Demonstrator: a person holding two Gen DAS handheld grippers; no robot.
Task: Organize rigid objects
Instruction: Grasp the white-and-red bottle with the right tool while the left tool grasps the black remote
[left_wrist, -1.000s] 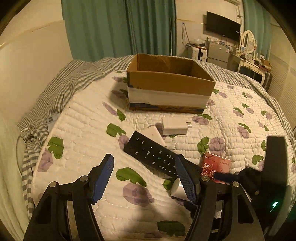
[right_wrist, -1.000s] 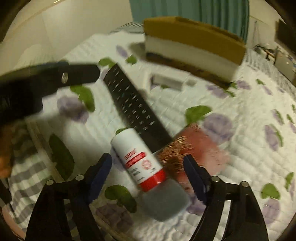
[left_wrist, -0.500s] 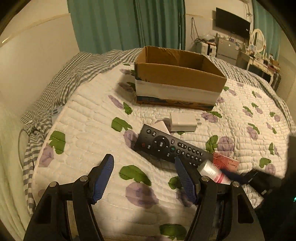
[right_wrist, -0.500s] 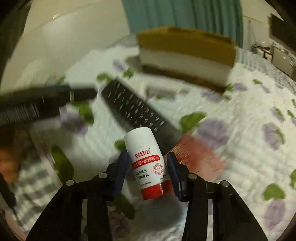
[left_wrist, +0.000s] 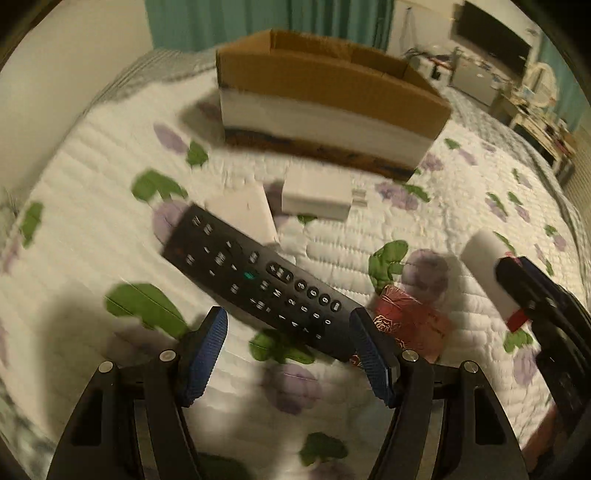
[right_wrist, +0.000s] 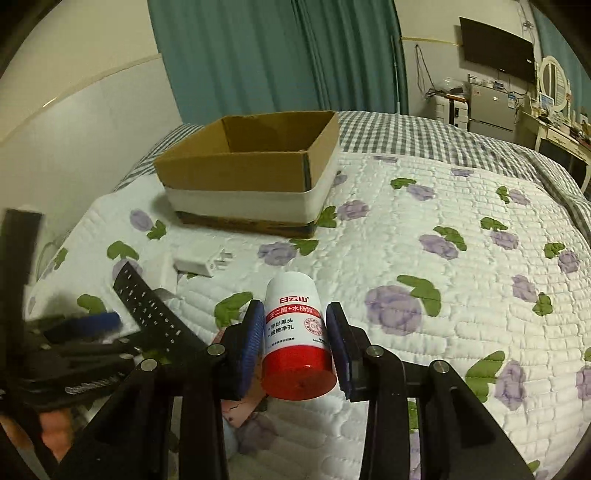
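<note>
Right gripper (right_wrist: 295, 343): fingers clamped on the bottle (right_wrist: 295, 336), red end nearest the camera. Left gripper (left_wrist: 288, 354): fingers apart, the remote (left_wrist: 258, 280) just ahead of them.

White plastic bottle (right_wrist: 295, 332) with red base, lower centre: "日云山", "壬二酸+水杨酸"
Black remote control (left_wrist: 258, 280), centre: digits 1–9, 0

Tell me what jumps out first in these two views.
The white bottle with the red end, clamped in the right gripper above the floral quilt, dominates the right wrist view. Behind it sits the open cardboard box, no contents visible. In the left wrist view, the black remote lies diagonally just ahead of the open left gripper, beside a white charger.
</note>
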